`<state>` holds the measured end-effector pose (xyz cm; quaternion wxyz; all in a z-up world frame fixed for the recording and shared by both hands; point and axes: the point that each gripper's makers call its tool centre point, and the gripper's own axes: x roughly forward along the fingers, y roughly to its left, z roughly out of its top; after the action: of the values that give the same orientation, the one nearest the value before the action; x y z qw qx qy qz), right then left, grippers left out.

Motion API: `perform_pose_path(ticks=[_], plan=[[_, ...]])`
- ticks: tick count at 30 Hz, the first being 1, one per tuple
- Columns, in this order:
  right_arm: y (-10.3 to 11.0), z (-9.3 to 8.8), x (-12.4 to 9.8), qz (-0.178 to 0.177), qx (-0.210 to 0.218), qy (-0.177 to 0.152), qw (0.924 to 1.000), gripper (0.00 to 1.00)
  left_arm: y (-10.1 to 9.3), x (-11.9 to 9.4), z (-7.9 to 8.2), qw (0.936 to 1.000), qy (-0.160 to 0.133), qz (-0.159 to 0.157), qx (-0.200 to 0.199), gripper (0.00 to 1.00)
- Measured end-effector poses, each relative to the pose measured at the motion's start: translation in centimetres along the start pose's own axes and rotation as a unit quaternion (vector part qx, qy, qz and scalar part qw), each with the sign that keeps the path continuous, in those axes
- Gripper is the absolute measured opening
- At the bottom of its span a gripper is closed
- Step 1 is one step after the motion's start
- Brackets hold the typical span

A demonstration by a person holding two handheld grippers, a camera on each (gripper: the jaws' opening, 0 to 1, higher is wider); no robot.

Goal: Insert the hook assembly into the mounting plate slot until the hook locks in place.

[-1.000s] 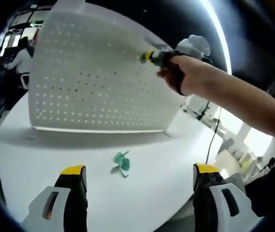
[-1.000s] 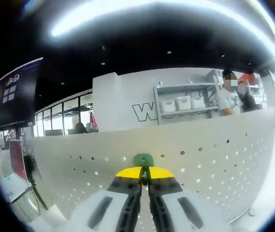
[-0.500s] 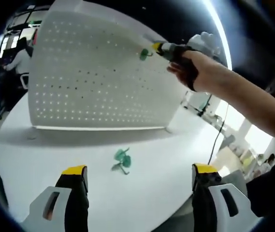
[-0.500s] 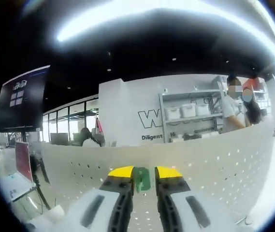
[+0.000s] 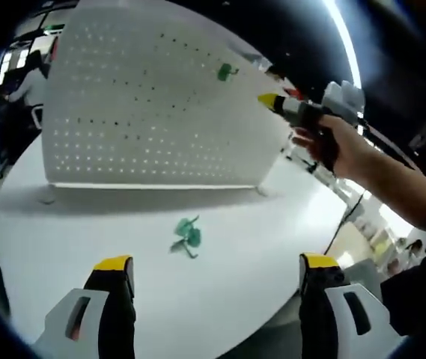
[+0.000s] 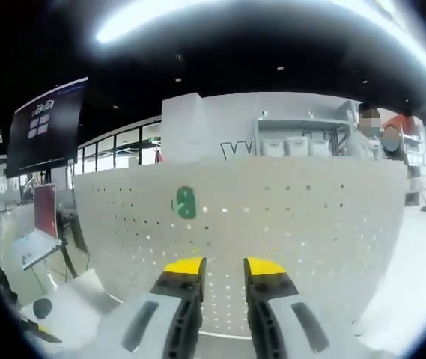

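Hook (image 5: 226, 72): green, seated in the white perforated board (image 5: 138, 112), near its top edge; also at (image 6: 184, 203) in right gripper view.
Board: stands upright on the white desk (image 5: 257, 247).
Spare hooks (image 5: 187, 236): green cluster lying on the desk in front of the board.
Right gripper (image 5: 265, 99): held by a hand (image 5: 332, 146), just beside the board, apart from the hook; jaws released, empty (image 6: 223, 266).
Left gripper (image 5: 216, 263): over the desk, jaws spread wide, empty.

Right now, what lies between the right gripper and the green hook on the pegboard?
Nothing. In the left gripper view, bare white pegboard separates the right gripper from the mounted green hook.
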<state>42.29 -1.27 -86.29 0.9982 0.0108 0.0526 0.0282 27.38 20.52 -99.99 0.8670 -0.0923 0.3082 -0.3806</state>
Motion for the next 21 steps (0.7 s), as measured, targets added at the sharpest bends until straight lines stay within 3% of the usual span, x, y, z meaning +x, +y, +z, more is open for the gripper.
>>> perform_pose_path(ticks=[8,21], plan=[[-0.8,-5.4,-3.7,0.020,-0.027,0.059,0.9977,0.18,-0.1,-0.1,-0.7,0.9999,0.011,0.001,0.000,0.93],[-0.7,-10.8,-8.3,0.050,-0.028,0.116,0.9916,0.20,0.3,-0.3,-2.5,0.9992,0.036,0.018,0.006,0.93]])
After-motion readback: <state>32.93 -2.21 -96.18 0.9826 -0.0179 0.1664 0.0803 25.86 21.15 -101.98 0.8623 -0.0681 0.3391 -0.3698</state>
